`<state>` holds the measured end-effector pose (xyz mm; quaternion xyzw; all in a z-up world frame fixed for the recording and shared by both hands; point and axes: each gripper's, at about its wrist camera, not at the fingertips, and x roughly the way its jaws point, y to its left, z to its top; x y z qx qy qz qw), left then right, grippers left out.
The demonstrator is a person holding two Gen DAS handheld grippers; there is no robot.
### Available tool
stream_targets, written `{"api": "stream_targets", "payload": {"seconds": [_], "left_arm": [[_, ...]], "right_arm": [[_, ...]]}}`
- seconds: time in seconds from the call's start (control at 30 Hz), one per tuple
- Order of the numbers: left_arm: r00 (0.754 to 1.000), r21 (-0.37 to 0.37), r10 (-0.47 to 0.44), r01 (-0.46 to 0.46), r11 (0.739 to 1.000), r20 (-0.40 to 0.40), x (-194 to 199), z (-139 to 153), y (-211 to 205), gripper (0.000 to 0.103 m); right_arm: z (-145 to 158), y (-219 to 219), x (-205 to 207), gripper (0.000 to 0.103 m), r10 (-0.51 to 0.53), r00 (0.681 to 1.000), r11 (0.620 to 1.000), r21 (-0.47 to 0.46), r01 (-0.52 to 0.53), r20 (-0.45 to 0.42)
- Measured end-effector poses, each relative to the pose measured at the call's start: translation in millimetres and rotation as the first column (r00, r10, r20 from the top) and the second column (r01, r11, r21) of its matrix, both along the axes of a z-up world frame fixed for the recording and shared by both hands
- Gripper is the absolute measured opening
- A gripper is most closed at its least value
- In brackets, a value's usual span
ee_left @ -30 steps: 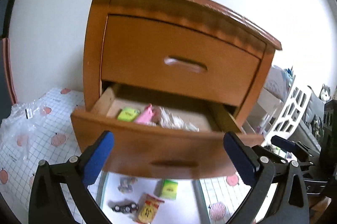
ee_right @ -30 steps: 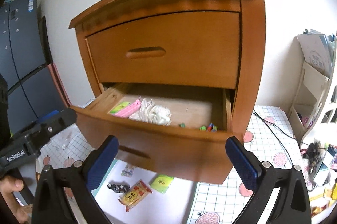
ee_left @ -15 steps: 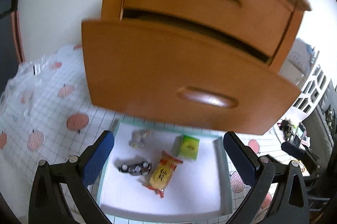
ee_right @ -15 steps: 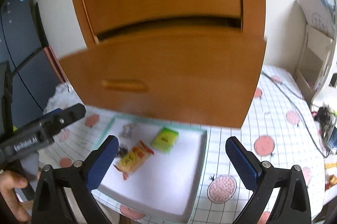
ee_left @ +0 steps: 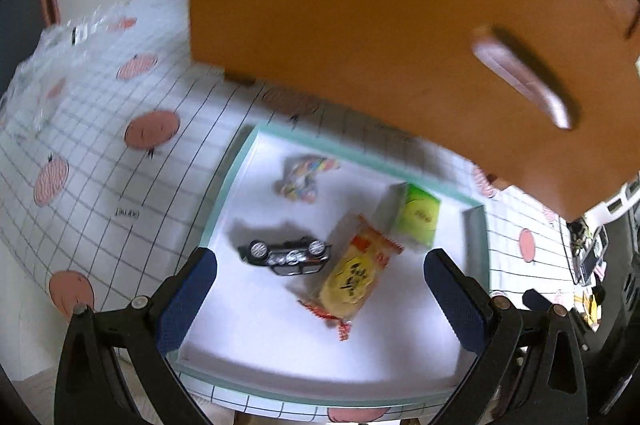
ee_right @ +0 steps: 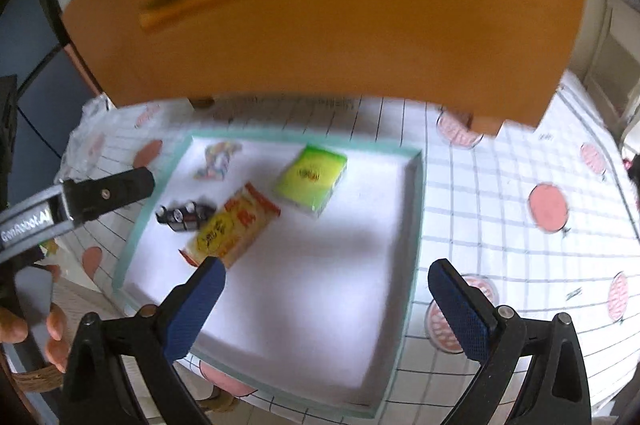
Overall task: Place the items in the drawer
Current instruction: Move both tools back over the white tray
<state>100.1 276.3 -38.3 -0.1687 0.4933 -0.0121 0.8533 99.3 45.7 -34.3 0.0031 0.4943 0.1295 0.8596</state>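
A white tray with a teal rim (ee_left: 240,161) (ee_right: 416,209) lies on the table below the pulled-out wooden drawer front (ee_left: 380,25) (ee_right: 340,5). In the tray lie a yellow snack packet (ee_left: 354,275) (ee_right: 232,229), a black toy car (ee_left: 286,255) (ee_right: 184,215), a green box (ee_left: 420,215) (ee_right: 312,179) and a small colourful packet (ee_left: 304,173) (ee_right: 218,159). My left gripper (ee_left: 320,301) hangs open over the toy car and snack packet, holding nothing. My right gripper (ee_right: 326,309) is open above the tray's bare middle, empty. The drawer's inside is hidden.
A checked tablecloth with pink fruit prints (ee_left: 120,161) (ee_right: 520,225) covers the table. A clear plastic bag (ee_left: 52,53) lies at the far left. The other gripper's body (ee_right: 80,197) and a hand (ee_right: 36,329) show at the left of the right wrist view.
Both grippers have tilted and dropped from facing the open drawer down toward the tray. The drawer's contents have gone out of sight; the tray items now fill the view.
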Motion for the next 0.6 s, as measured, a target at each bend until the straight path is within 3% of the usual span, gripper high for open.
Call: {"api": "stream_targets", "payload": {"seconds": [0.17, 0.4, 0.6], "left_arm": [[0.998, -0.015, 0.058, -0.059, 0.998, -0.022, 2, -6, 14, 0.103], [0.988, -0.012, 0.143, -0.144, 0.990, -0.062, 6, -19, 32, 0.103], [0.969, -0.002, 0.219, -0.221, 0.975, -0.118, 6, -34, 47, 0.103]], "right_arm": [[-9, 17, 4, 0.103, 0.016, 0.999, 1.000, 0.023, -0.015, -0.046], [-17, 58, 16, 0.103, 0.088, 0.994, 0.996, -0.019, -0.089, -0.068], [-34, 90, 32, 0.103, 0.102, 0.988, 0.994, -0.034, -0.107, -0.112]]}}
